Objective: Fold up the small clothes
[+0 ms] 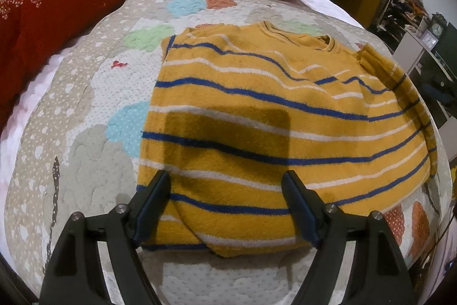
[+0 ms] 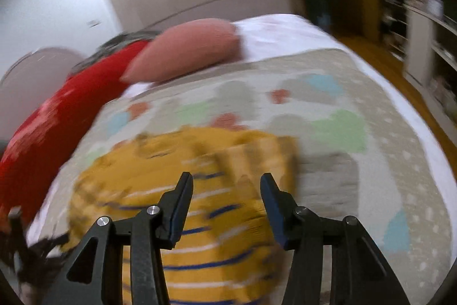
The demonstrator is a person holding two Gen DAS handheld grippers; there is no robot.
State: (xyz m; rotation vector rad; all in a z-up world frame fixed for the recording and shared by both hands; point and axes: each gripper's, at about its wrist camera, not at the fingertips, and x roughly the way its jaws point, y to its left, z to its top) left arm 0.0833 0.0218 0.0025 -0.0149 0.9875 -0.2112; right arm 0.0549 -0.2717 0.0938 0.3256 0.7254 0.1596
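Both tongs, the left gripper (image 1: 225,203) and right gripper (image 2: 227,207), hang released above the sweater (image 1: 274,133) lying partly folded mid-quilt (image 1: 85,93), its right sleeve laid in, so next, I judge, comes gripping the near hem to fold it far.

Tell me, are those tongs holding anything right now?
No. Both the left tongs and the right tongs stand open above the sweater, and nothing is pinched between them.
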